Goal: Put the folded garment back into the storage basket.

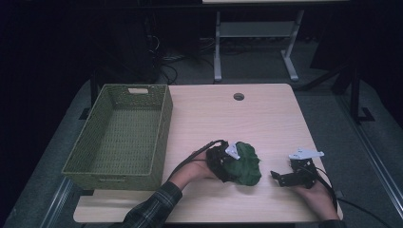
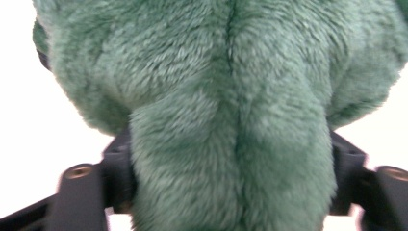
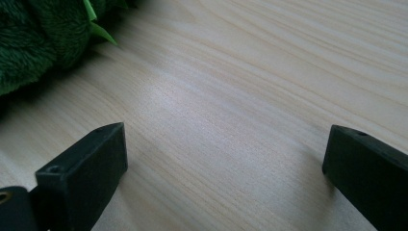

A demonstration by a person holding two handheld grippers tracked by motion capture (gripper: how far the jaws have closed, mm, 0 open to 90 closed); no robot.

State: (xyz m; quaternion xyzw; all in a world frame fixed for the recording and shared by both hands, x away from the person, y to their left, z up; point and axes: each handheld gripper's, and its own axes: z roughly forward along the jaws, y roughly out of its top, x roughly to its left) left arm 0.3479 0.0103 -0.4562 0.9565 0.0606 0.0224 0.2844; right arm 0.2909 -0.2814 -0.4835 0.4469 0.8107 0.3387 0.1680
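Near the table's [image 1: 266, 118] front edge, the left gripper [image 1: 227, 164] clamps the green plush toy [image 1: 247, 164]; squeeze firmly before lifting toward the basket [image 1: 161, 128], right gripper [image 1: 280, 176] open, idle.

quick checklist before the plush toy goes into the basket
1. Left gripper around the green plush toy: ok, plush sits between both jaws.
2. Grip firm enough to lift: cannot tell.
3. Right gripper free: ok, jaws wide open over bare table.
4. Green basket has room: ok, nothing inside.
5. Path to the basket: ok, nothing lies between.
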